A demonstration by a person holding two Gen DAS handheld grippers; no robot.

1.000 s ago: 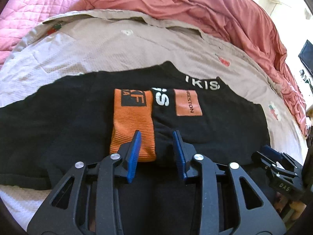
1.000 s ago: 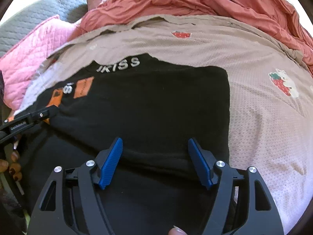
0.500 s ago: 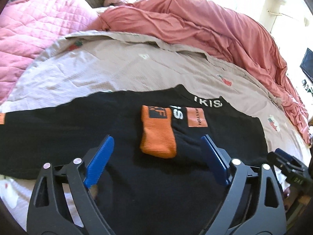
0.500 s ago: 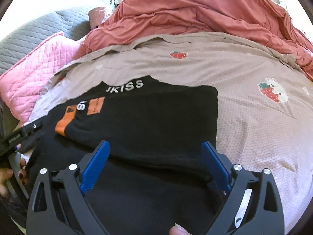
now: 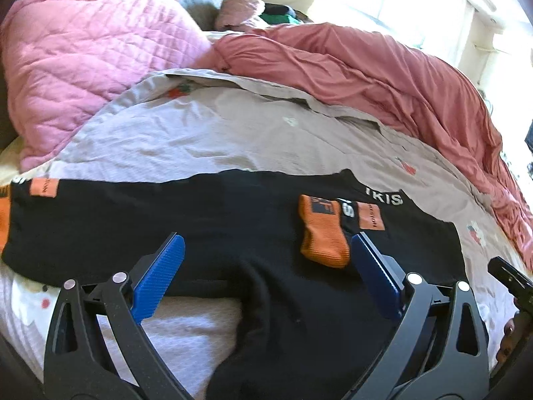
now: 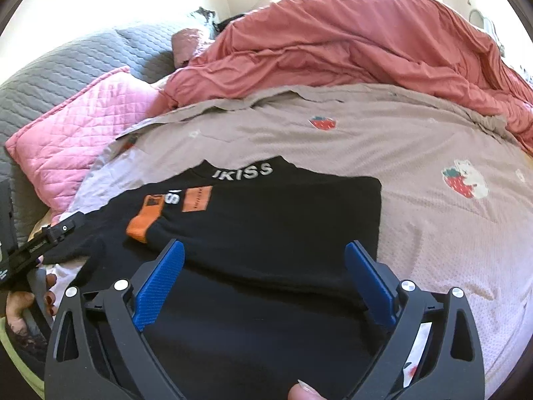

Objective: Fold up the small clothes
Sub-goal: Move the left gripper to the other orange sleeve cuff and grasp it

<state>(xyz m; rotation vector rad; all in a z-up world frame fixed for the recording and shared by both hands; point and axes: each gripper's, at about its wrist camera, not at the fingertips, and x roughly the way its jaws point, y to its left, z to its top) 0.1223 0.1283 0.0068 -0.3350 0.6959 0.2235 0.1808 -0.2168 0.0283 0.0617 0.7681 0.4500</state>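
- Left wrist view: the left gripper stands spread wide with nothing pinched — its jaws have just been opening, having let go of the sleeve whose orange cuff now lies folded in across the black top.
- The cuff sits just below the top's white-lettered collar; a second sleeve runs out far to the left of the collar, not yet folded.
- Right wrist view: the right gripper is likewise spread and empty, its jaws having just opened above the top's body.
- The top lies flat on the beige sheet, below the collar's lettering; its right edge looks straight.
- Judgement: one sleeve fold looks done — the other sleeve seems the likely next step.
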